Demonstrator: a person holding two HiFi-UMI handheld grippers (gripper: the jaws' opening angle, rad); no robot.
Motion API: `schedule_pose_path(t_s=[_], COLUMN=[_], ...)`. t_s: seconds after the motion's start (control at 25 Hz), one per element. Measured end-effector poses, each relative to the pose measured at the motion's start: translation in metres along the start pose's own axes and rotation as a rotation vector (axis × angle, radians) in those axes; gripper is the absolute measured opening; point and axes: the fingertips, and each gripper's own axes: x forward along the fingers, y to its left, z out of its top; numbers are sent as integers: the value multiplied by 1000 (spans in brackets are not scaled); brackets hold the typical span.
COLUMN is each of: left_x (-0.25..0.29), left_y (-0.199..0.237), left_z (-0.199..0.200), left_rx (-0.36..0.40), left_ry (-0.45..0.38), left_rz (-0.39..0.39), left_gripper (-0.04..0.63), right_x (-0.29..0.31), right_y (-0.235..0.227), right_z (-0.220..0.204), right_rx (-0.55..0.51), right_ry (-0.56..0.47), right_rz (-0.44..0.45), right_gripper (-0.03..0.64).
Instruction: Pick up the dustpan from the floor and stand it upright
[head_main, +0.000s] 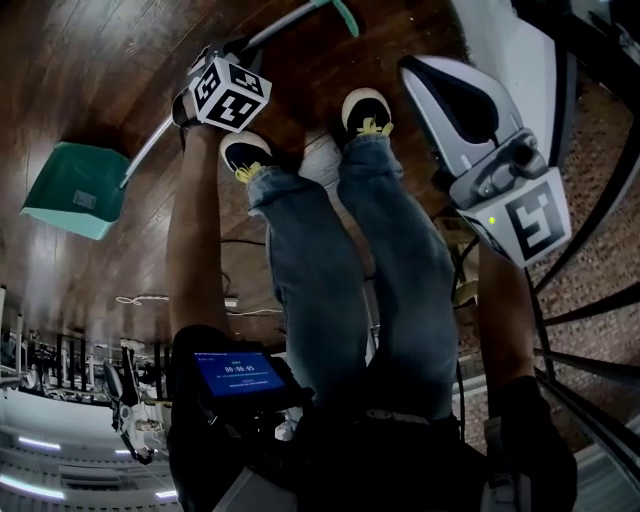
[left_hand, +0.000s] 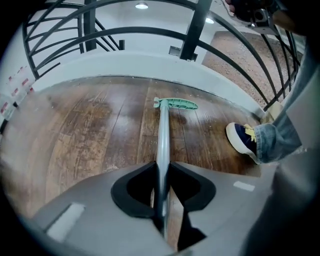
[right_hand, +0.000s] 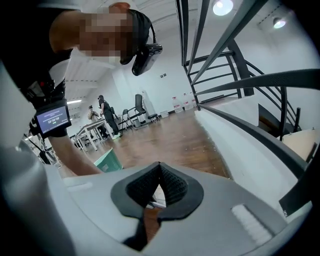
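Note:
The dustpan lies on the dark wooden floor. Its green pan (head_main: 75, 190) is at the left, and its grey handle (head_main: 150, 150) runs up to a green grip (head_main: 343, 14). My left gripper (head_main: 207, 62) points steeply down at the handle's middle. In the left gripper view the handle (left_hand: 162, 135) passes between the jaws, and the left gripper (left_hand: 162, 167) is shut on it, pads pressed to both sides; the green grip (left_hand: 176, 104) lies beyond. My right gripper (head_main: 418, 72) hangs at the right, clear of the dustpan, and the right gripper (right_hand: 160, 176) is shut with nothing in it. The green pan (right_hand: 109, 160) shows behind it.
The person's legs and shoes (head_main: 365, 110) stand between the two grippers. A black metal railing (left_hand: 190, 30) on a white curb curves round the floor's far edge. Black stair rails (head_main: 590, 300) fill the right. Distant tables and people (right_hand: 102, 117) stand across the room.

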Motion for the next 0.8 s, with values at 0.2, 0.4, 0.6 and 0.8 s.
schedule_pose_path(t_s=[0.2, 0.4, 0.6, 0.8], left_x=[-105, -267, -385, -452], left_y=[12, 33, 29, 30], left_z=[48, 89, 94, 84], left_rx=[-11, -99, -239, -353], left_ry=[-111, -323, -645, -889], left_rz=[77, 262, 406, 543], left_gripper=[106, 106, 106, 104], right_x=[-23, -62, -95, -96], right_y=[26, 93, 169, 220], right_z=[72, 185, 265, 286], right_rx=[12, -9, -78, -141], right_ry=[-91, -217, -281, -270], right_rz=[-21, 70, 192, 274], right_gripper=[3, 3, 3, 3])
